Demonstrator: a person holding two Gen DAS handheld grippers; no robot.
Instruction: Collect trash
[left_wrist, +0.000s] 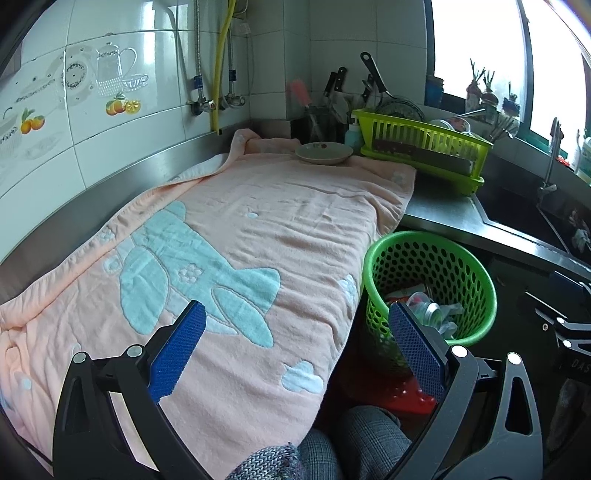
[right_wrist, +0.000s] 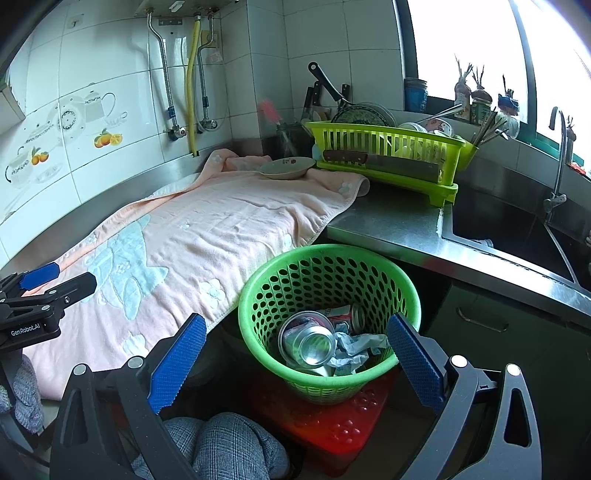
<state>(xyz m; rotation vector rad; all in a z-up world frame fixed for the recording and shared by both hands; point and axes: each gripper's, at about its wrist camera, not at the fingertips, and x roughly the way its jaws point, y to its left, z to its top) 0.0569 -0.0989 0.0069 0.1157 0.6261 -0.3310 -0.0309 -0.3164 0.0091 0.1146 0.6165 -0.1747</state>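
Observation:
A round green perforated trash basket (right_wrist: 406, 291) stands on a red stool (right_wrist: 332, 424) in front of the counter. It holds a silver can (right_wrist: 314, 345), a second can (right_wrist: 347, 317) and crumpled paper (right_wrist: 354, 350). The basket also shows in the left wrist view (left_wrist: 476, 280). My right gripper (right_wrist: 297, 354) is open and empty, just above the basket's near rim. My left gripper (left_wrist: 297, 339) is open and empty over the front edge of a pink towel (left_wrist: 258, 229); it also shows in the right wrist view (right_wrist: 55, 280) at the far left.
The pink towel covers the steel counter (right_wrist: 388, 221). At the back stand a shallow dish (right_wrist: 286, 168), a green dish rack (right_wrist: 388, 158) with a cleaver, and a knife block. A sink (right_wrist: 517, 229) with a tap lies to the right. The person's knee (right_wrist: 229, 446) is below.

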